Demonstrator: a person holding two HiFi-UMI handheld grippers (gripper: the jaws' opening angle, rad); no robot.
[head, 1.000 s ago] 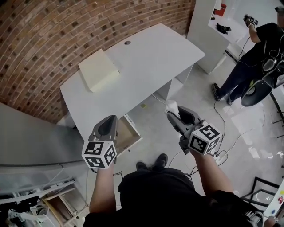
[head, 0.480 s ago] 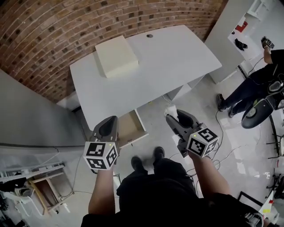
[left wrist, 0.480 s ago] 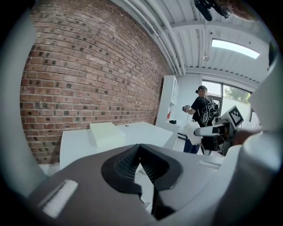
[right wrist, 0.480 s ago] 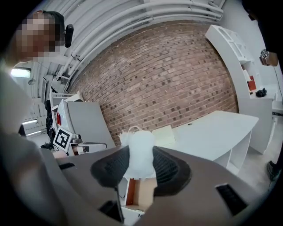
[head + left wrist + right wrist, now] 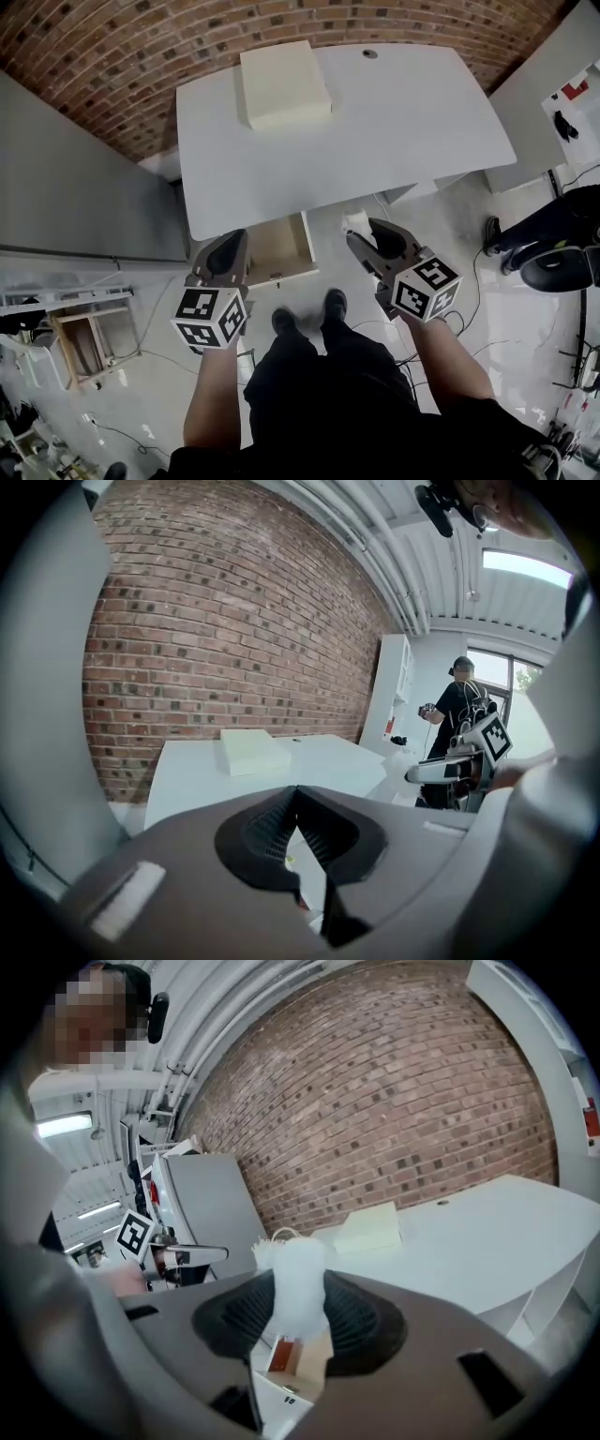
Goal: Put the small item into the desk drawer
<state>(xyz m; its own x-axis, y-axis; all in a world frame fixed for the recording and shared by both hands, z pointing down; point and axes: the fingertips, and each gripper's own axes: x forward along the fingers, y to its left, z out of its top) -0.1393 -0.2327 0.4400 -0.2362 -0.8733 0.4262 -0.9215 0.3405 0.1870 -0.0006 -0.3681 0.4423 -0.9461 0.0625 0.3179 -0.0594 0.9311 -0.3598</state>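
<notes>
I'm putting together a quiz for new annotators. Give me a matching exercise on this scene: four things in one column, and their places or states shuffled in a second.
Things
1. cream box
2. drawer
3. left gripper
4. small white item

Places or states
A. held between the right gripper's jaws
B. pulled open below the desk
C. jaws together, nothing in them
D. lying on the desk

Pairs: 1-D, 2-B, 3-C, 4-A

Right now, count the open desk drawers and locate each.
1. The open drawer juts from under the desk's near edge, beside the left gripper. Shut drawers may hide beneath the top.
</notes>
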